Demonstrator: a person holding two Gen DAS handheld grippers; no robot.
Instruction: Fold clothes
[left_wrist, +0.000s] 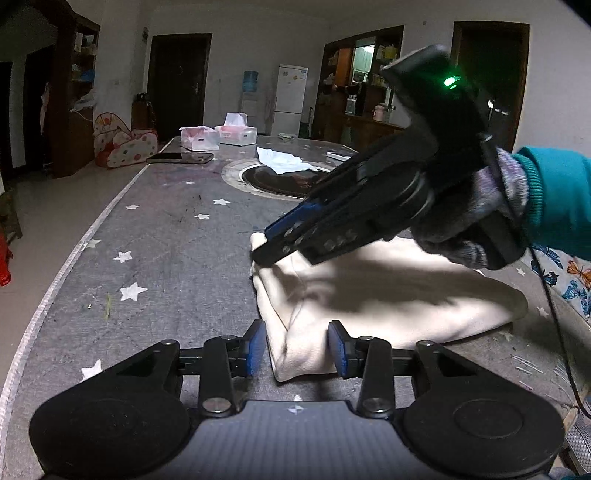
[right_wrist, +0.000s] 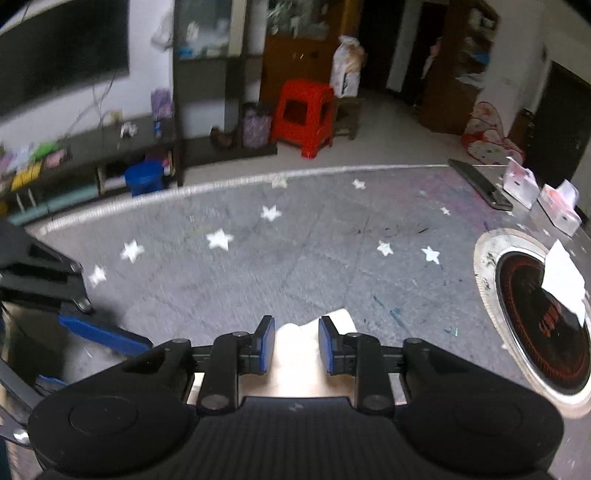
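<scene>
A cream folded garment (left_wrist: 388, 295) lies on the grey star-patterned table (left_wrist: 166, 240). My left gripper (left_wrist: 297, 345) is open, its blue pads either side of the garment's near corner. My right gripper (left_wrist: 264, 245), held by a gloved hand, comes in from the right with its fingertips down at the garment's far left corner. In the right wrist view my right gripper (right_wrist: 296, 343) is open with the cream cloth (right_wrist: 299, 343) between the pads. My left gripper's blue finger (right_wrist: 103, 334) shows at that view's left edge.
A round inset burner (left_wrist: 280, 179) with a white cloth (left_wrist: 284, 160) on it sits mid-table. Two tissue boxes (left_wrist: 218, 134) and a dark phone (left_wrist: 181, 158) lie at the far end. The table's edge (left_wrist: 74, 254) curves along the left.
</scene>
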